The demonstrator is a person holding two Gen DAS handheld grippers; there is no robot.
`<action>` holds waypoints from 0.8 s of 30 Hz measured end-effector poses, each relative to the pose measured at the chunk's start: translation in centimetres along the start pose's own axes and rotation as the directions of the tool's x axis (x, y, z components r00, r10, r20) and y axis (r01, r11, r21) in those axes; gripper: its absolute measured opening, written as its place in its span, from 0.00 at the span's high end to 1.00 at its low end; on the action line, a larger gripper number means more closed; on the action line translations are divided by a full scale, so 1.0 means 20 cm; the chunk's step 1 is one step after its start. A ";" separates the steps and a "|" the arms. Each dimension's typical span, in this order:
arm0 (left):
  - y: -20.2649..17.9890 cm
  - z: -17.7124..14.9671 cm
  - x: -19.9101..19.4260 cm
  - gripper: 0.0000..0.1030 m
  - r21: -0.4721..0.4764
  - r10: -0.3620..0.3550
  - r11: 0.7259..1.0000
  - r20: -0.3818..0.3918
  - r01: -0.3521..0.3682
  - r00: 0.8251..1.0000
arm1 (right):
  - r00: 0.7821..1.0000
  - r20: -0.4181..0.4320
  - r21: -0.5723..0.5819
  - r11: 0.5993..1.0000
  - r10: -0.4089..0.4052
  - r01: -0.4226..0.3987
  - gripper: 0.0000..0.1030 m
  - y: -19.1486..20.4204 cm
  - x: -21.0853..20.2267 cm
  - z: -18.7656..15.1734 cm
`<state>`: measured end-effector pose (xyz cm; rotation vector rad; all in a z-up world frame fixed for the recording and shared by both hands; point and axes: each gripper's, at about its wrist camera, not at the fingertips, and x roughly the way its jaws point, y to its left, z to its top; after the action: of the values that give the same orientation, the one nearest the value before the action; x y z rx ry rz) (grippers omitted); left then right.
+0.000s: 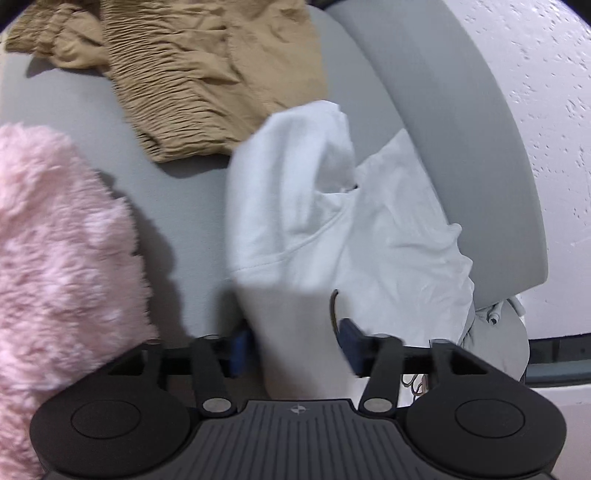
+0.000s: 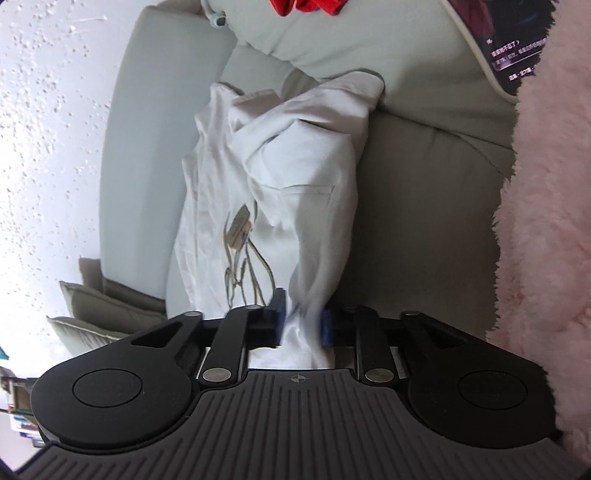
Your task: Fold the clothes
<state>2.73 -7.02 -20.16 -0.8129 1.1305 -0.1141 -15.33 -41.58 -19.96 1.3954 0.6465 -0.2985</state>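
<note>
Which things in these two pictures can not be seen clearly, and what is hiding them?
- Left wrist view: the white cotton shirt is blurred; its lower edge is hidden behind the left gripper.
- Right wrist view: the fabric between the right gripper pads is smeared by motion.
- Right wrist view: the red cloth is cut off by the top edge.
- Right wrist view: the dark printed panel has writing too small to read; the pink fluffy fabric covers part of it.
</note>
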 end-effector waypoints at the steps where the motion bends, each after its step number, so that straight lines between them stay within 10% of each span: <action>1: 0.00 -0.01 0.02 0.38 0.002 -0.008 1.000 0.006 0.008 1.000 | 1.000 0.004 -0.001 1.000 0.000 0.000 0.71 0.00 0.00 0.00; 6: 0.00 -0.06 0.03 0.43 0.053 -0.031 0.998 0.042 0.029 0.999 | 1.000 0.022 -0.017 1.000 0.002 -0.002 0.71 -0.01 0.02 0.00; 8: 0.01 -0.06 0.02 0.92 0.065 -0.013 0.998 0.040 0.010 0.999 | 1.000 0.021 -0.020 1.000 -0.004 0.004 0.75 0.00 0.02 -0.01; 9: 0.03 -0.05 0.02 1.00 0.045 -0.019 0.999 0.022 0.018 1.000 | 1.000 0.020 -0.021 1.000 -0.008 0.009 0.77 0.00 0.03 -0.01; 11: 0.05 -0.03 -0.01 1.00 -0.004 -0.056 0.998 0.000 0.056 0.998 | 1.000 0.017 -0.031 0.999 -0.018 0.019 0.94 0.02 0.02 -0.01; 18: -0.13 0.07 -0.32 1.00 0.050 -0.153 0.987 0.066 0.150 0.986 | 0.996 0.082 -0.207 0.976 -0.045 0.061 0.99 0.30 -0.15 0.00; 24: -0.59 0.20 -0.70 1.00 0.247 -0.391 0.906 0.188 0.342 0.901 | 0.969 0.184 -0.352 0.932 0.162 -0.089 0.99 0.77 -0.44 0.08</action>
<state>3.33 -6.87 -1.33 -0.8207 0.7164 -0.4371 -13.28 -41.90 -2.28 1.0480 0.4071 -0.2154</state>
